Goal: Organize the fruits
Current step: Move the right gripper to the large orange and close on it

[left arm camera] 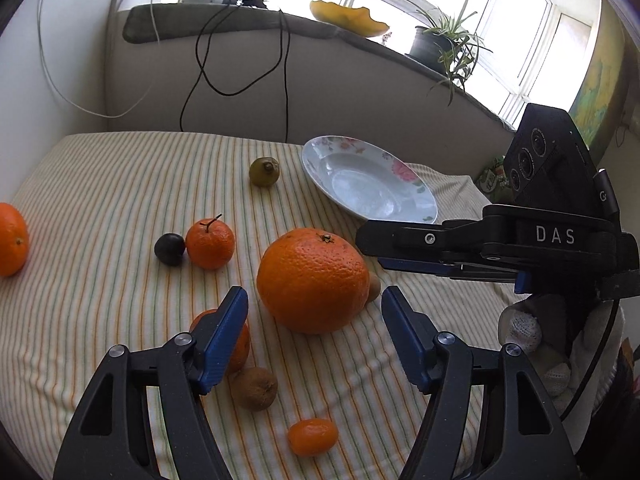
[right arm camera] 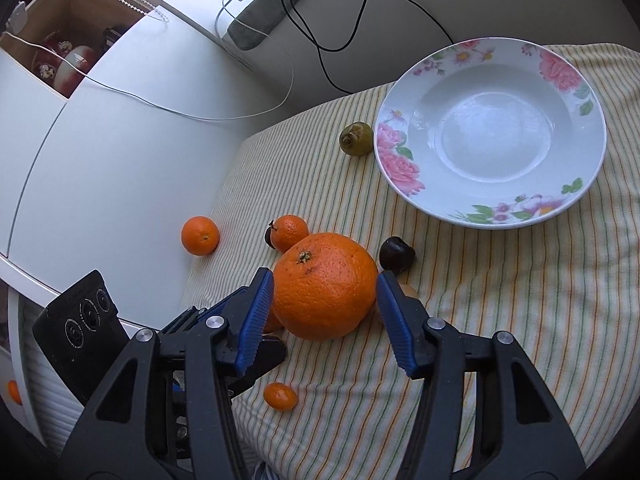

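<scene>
**Orange peel between blue pads**

Striped cotton, ribbed in thin orange and green lines, covers the table (left arm camera: 120, 184) like a soft towel. At the far left edge sits a smooth mandarin (left arm camera: 12, 238), round and glossy. Next comes a dark plum-like fruit (left arm camera: 169, 249) touching a small stemmed tangerine (left arm camera: 210, 243) with a finely dimpled skin. Nearer the left gripper (left arm camera: 314, 308), a partly hidden tangerine (left arm camera: 240, 344) lies behind its left blue ribbed pad, with a wrinkled brown fruit (left arm camera: 256, 389) just beside it and an oval kumquat (left arm camera: 313, 437) close to the camera. The left gripper's black plastic fingers stand spread wide, holding nothing.

In the middle rests the big orange (right arm camera: 325, 286), its rind coarse and pebbled, the stem scar turned upward. It lies on the cloth between the right gripper (right arm camera: 325, 308) fingers; the jaws are parted around it, the textured blue pads at or very near its sides, and I cannot tell whether they press it.

Further back a dull green, puckered fruit (right arm camera: 356, 139) sits just beside the rim of the porcelain plate (right arm camera: 400, 168), a shallow glazed white dish with pink flowers printed round its border, lying to the right.
</scene>
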`<state>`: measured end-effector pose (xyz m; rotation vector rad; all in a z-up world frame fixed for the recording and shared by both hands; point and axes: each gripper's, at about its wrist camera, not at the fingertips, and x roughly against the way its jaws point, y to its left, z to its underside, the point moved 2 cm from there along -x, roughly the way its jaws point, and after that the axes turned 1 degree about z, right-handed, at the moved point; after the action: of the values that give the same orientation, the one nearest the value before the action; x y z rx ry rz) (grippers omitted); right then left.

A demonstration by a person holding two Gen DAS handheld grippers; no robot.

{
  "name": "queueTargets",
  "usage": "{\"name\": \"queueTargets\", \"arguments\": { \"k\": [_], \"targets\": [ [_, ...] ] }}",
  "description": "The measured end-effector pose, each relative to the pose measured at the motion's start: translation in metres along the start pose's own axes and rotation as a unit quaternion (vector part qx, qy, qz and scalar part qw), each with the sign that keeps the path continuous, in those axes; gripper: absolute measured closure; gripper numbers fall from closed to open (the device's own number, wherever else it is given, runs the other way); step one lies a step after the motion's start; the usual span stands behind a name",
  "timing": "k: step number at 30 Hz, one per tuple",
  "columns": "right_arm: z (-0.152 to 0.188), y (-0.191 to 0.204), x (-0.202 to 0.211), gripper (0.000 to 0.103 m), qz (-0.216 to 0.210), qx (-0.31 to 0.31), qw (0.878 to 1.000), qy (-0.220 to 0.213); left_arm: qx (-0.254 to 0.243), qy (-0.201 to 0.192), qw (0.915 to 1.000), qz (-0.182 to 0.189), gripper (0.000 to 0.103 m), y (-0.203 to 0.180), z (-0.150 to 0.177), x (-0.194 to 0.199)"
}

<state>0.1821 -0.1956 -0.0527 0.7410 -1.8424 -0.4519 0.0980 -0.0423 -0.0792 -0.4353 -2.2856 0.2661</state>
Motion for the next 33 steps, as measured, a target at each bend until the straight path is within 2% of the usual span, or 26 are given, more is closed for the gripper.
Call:
{"name": "queueTargets", "arguments": {
  "k": [24, 33],
  "targets": [
    [-0.002, 0.000, -0.022, 0.046, 0.013, 0.014, 0.999, 0.032, 0.005, 0.024, 0.9996, 0.015, 0.034, 0.001, -0.008, -0.020],
    [0.000, 0.007, -0.022, 0.048, 0.027, 0.028, 0.999, 0.034, 0.000, 0.024, 0.9997, 0.007, 0.034, -0.001, -0.007, -0.021]
  ]
}}
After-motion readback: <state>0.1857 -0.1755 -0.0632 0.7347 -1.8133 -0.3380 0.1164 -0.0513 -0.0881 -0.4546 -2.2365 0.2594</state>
